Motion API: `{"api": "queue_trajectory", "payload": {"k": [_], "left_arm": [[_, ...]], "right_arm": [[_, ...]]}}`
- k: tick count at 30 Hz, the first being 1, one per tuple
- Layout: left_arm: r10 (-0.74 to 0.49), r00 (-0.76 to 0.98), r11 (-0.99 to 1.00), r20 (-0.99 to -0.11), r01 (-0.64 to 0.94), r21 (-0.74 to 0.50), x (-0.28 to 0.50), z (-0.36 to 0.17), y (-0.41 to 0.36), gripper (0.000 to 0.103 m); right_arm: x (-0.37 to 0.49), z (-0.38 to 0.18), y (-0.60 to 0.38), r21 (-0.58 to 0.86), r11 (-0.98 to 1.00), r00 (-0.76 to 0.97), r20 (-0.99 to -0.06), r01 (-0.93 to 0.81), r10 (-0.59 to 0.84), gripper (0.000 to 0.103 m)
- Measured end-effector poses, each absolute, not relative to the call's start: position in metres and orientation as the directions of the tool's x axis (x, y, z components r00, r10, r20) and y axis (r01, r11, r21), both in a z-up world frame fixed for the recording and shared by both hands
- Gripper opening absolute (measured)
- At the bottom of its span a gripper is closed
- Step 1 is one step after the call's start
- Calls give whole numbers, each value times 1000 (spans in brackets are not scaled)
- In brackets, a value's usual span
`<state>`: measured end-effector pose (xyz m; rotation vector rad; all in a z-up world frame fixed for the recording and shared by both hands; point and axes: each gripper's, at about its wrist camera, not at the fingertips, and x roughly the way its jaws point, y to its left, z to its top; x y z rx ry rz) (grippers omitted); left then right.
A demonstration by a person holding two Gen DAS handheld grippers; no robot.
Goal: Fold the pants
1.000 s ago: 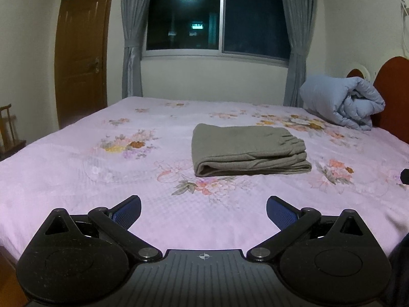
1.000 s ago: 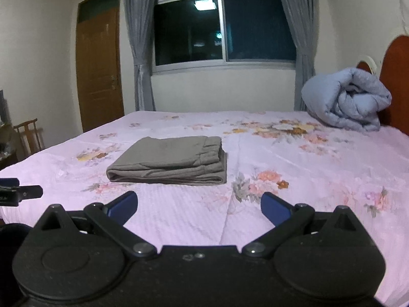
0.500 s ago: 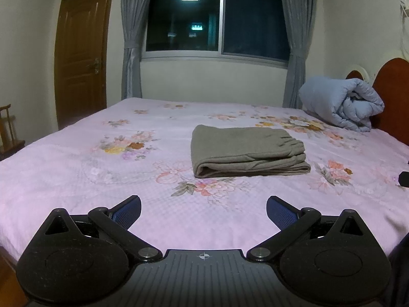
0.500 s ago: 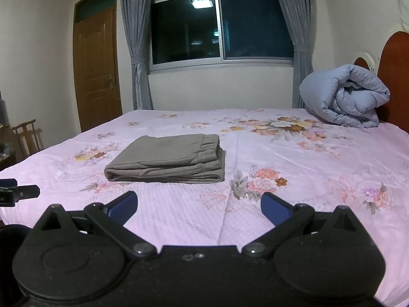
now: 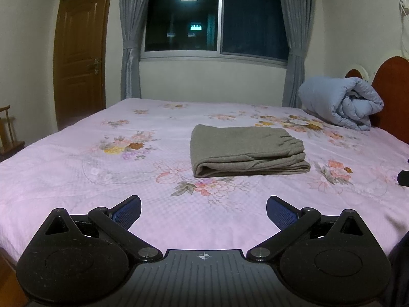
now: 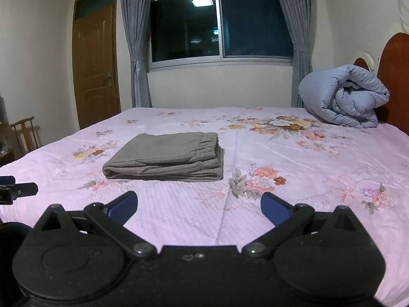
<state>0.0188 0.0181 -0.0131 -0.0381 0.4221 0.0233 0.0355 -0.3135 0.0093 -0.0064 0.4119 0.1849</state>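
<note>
The grey-brown pants (image 5: 245, 148) lie folded into a flat rectangle on the pink floral bed (image 5: 76, 168), waistband to the right. They also show in the right wrist view (image 6: 168, 157). My left gripper (image 5: 203, 211) is open and empty, held over the bed's near edge, well short of the pants. My right gripper (image 6: 199, 208) is open and empty, also back from the pants, which lie ahead and to its left. The left gripper's tip (image 6: 15, 190) shows at the right wrist view's left edge.
A rolled blue duvet (image 5: 342, 102) rests against the red headboard (image 5: 391, 94) at the far right. A window with grey curtains (image 5: 217, 20) is behind the bed, a wooden door (image 5: 79, 58) to the left, and a chair (image 6: 24, 134) by the wall.
Both grippers have drifted slightly back and down from the pants. The pants have not moved and both grippers stay open.
</note>
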Motion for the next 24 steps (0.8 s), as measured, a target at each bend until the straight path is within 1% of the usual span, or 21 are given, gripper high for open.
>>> {"api": "queue_trajectory", "payload": {"k": [24], "left_arm": [[9, 911, 999, -413, -24, -30, 20, -13, 16, 103]], "right_arm": [[36, 9, -313, 30, 983, 899, -400, -181, 178, 97]]}}
